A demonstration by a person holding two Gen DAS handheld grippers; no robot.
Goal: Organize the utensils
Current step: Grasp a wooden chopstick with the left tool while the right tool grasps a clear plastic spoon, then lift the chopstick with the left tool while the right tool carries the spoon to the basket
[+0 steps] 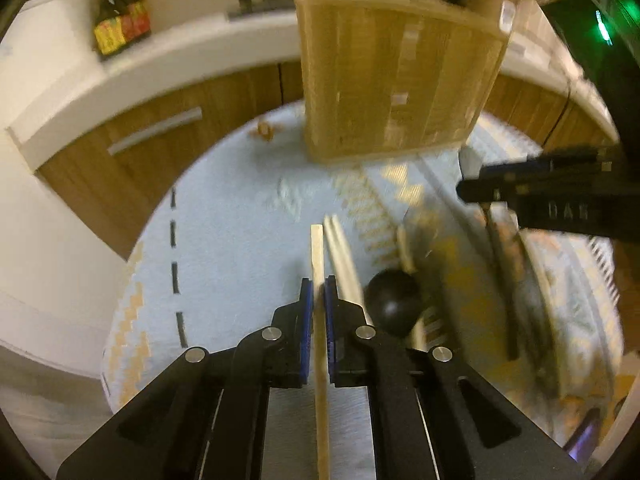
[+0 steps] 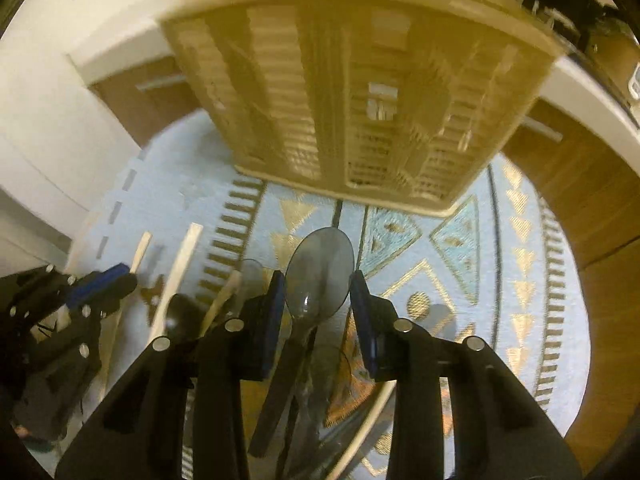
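My left gripper point(image 1: 318, 294) is shut on a pale wooden chopstick point(image 1: 317, 256) that runs straight out between its blue pads. More chopsticks point(image 1: 340, 254) and a black ladle point(image 1: 394, 300) lie on the rug just to its right. My right gripper point(image 2: 318, 286) is open, its jaws either side of a grey translucent spoon point(image 2: 320, 272) with a dark handle. A beige slatted utensil basket point(image 2: 360, 92) stands on the rug ahead; it also shows in the left wrist view point(image 1: 396, 84). The left gripper shows in the right wrist view point(image 2: 100, 284) beside loose chopsticks point(image 2: 180, 268).
A light blue patterned rug point(image 2: 460, 248) covers the floor. Wooden cabinets with a white counter point(image 1: 160, 64) curve around behind. Bottles point(image 1: 120, 20) stand on the counter at the left. The right gripper's body point(image 1: 560, 196) reaches in from the right.
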